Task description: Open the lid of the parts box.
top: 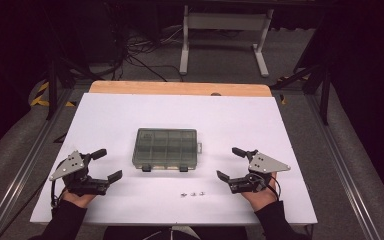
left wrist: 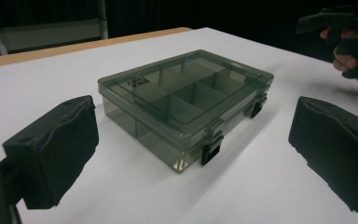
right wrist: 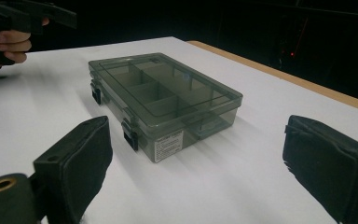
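At the near edge of the white table [top: 105, 107], the left gripper [top: 101, 167] and the right gripper [top: 231, 163] rest in the person's hands, both with jaws spread wide and nothing between them. Between the two grippers lie a few small metal screws [top: 192, 194] on the white surface. A little farther, the smoky transparent plastic organizer box [top: 165, 148] with compartments lies flat at the table's middle, lid closed, its two black latches [left wrist: 210, 151] facing the person.

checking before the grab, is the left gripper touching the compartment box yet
Apart. In the high view, bare white table lies between the left gripper and the compartment box; its jaws stand open and empty.
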Action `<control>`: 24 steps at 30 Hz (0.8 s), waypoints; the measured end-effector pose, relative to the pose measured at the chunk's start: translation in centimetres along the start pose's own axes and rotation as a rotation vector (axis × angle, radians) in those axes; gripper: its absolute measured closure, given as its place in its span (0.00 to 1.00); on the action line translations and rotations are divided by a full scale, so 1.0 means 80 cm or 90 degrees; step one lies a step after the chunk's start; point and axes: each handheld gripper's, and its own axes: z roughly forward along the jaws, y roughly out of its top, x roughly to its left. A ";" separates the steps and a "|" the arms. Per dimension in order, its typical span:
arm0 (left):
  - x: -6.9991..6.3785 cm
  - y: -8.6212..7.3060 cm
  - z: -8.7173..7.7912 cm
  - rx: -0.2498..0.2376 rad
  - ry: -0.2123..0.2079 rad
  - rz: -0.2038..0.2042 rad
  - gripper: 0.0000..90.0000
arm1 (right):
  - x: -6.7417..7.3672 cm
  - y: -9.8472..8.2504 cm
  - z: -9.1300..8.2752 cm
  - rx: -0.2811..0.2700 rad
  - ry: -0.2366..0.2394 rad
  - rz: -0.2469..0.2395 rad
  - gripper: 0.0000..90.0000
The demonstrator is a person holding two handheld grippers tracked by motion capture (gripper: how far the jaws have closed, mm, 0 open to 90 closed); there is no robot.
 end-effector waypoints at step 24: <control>0.010 0.022 0.035 -0.012 -0.020 0.012 0.09 | 0.002 0.009 0.035 -0.002 0.049 0.032 0.11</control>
